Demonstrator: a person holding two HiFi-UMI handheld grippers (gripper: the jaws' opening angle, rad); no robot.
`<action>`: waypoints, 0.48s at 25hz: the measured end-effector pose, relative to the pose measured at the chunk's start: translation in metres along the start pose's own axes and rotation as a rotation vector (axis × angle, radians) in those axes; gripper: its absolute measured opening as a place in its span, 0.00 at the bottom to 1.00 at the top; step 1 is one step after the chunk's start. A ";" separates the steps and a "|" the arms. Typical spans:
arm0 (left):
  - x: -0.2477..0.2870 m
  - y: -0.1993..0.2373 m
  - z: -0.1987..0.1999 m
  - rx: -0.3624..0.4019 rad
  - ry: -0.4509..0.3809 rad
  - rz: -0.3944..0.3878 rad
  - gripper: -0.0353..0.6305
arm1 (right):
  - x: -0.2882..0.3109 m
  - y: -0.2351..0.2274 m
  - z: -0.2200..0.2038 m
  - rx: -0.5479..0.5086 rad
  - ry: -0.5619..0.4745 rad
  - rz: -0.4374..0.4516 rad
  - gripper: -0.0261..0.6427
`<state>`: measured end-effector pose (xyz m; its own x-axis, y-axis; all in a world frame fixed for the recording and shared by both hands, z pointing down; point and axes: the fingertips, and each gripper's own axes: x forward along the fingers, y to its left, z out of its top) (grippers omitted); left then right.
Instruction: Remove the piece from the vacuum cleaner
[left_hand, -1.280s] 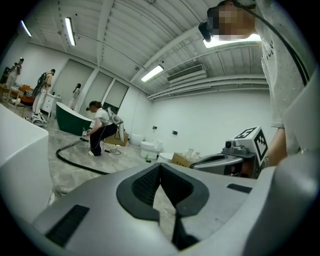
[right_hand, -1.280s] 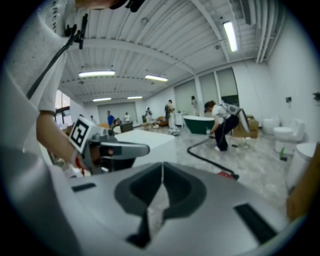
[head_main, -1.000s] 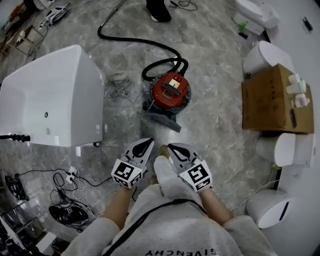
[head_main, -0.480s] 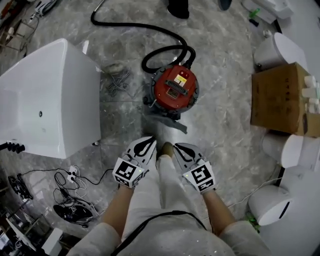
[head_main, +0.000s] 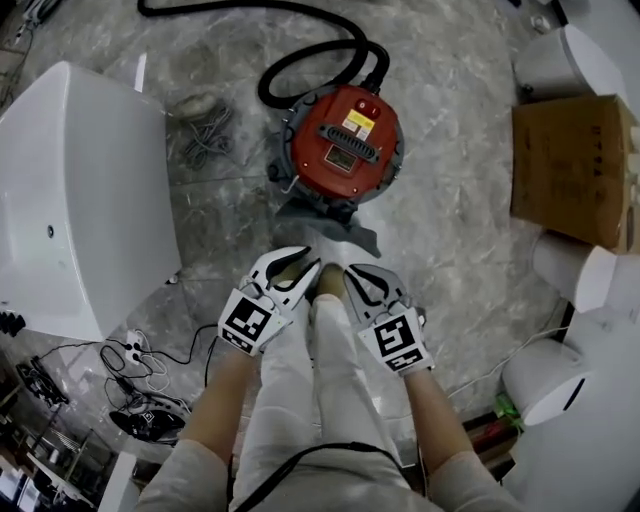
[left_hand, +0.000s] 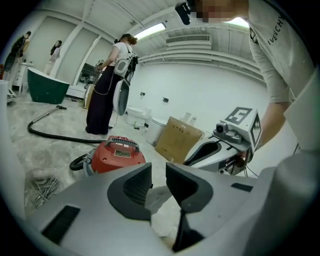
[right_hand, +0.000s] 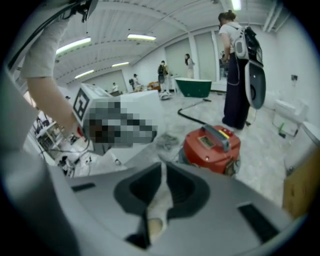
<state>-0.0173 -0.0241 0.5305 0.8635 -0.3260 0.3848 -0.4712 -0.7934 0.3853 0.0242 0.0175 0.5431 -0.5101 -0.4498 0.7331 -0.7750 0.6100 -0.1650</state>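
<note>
The job has not begun, as far as can be judged. The red vacuum cleaner stands whole on the grey stone floor. Its black hose is plugged in on the far side, and a grey flat part lies against its near side. Which of these is the piece to take off cannot be told. Both claws hang side by side on the near side of the vacuum cleaner, apart from it and touching nothing. The left claw is opening, with a clear gap between its pads and only floor showing through. The right claw is closed with nothing in it. What is left is everything: the approach, the grip and the pull.

The head view alone shows the layout. A white tub lies left of the vacuum cleaner, a cardboard box right of it, and a bundle of cable just off its left side. The gripper views look along the floor and give what that view cannot. The carry handle stands up on the vacuum cleaner's lid, and a person stands beyond the machine. The left gripper view also takes in the right claw from the side.
</note>
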 end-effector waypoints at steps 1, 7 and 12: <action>0.005 0.003 -0.007 0.018 0.016 -0.014 0.20 | 0.006 -0.004 -0.006 -0.004 0.012 -0.012 0.07; 0.029 0.028 -0.046 0.085 0.080 -0.036 0.27 | 0.046 -0.034 -0.047 -0.056 0.119 -0.059 0.22; 0.046 0.041 -0.085 0.199 0.189 -0.038 0.37 | 0.074 -0.054 -0.076 -0.111 0.207 -0.076 0.32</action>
<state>-0.0122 -0.0276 0.6351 0.8222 -0.2074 0.5300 -0.3786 -0.8946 0.2373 0.0566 0.0003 0.6565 -0.3554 -0.3612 0.8621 -0.7567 0.6527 -0.0385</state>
